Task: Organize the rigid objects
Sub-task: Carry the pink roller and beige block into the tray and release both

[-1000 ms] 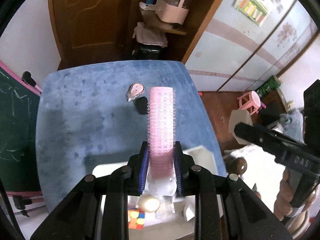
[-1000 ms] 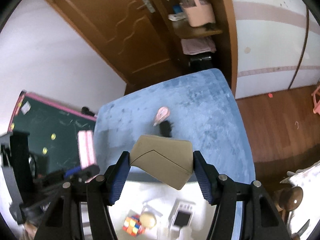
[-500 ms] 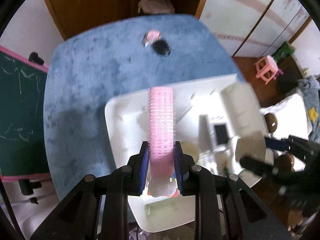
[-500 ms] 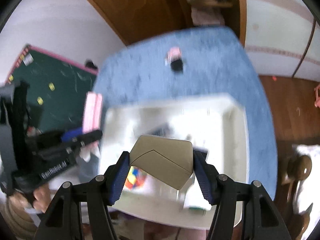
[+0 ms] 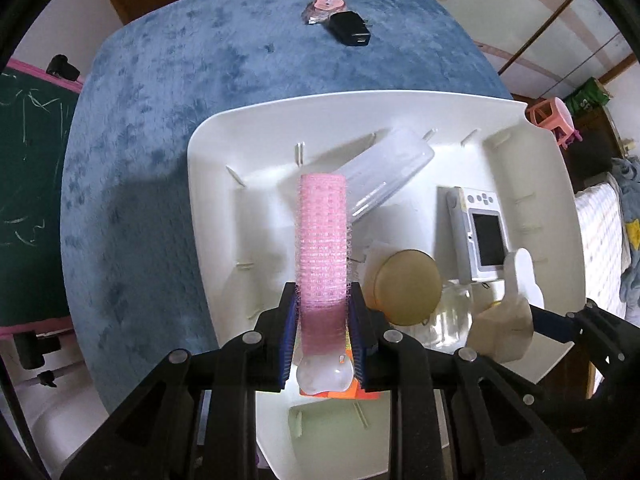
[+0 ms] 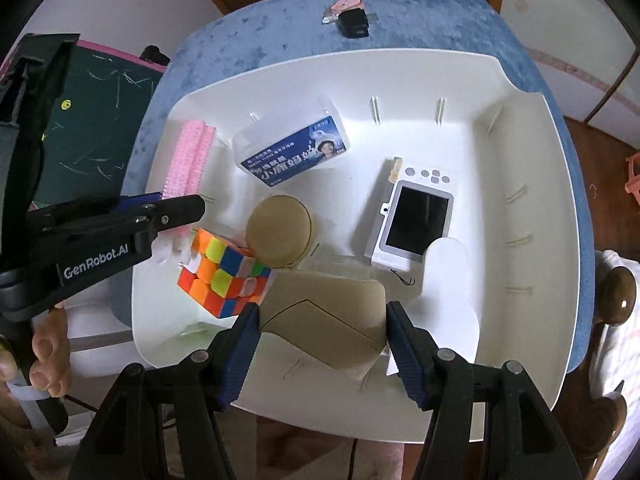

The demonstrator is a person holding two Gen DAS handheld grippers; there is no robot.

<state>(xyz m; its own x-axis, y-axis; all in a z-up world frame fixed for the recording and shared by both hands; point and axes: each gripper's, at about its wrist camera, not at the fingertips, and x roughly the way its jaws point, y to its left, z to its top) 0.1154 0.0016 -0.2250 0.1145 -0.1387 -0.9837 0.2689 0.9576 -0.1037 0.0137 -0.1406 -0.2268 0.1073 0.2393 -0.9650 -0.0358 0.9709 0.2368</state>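
My left gripper (image 5: 322,320) is shut on a pink hair roller (image 5: 323,236) and holds it above the left part of a white bin (image 5: 208,184). The roller also shows in the right wrist view (image 6: 188,164). My right gripper (image 6: 322,332) is shut on a tan angular block (image 6: 324,320) over the bin's near side (image 6: 532,208). In the bin lie a colour cube (image 6: 220,276), a round tan lid (image 6: 280,230), a clear card box (image 6: 292,146), a small white camera (image 6: 416,216) and a white bottle (image 6: 448,280).
The bin stands on a blue plush table (image 5: 160,92). A black charger (image 5: 350,34) and a pink-topped item (image 5: 326,6) lie at the table's far edge. A green chalkboard (image 5: 24,180) stands to the left. A wooden door is behind.
Both grippers have come down and forward over the bin with their objects still held. The bin now fills both views, and the table's far edge has moved to the top.
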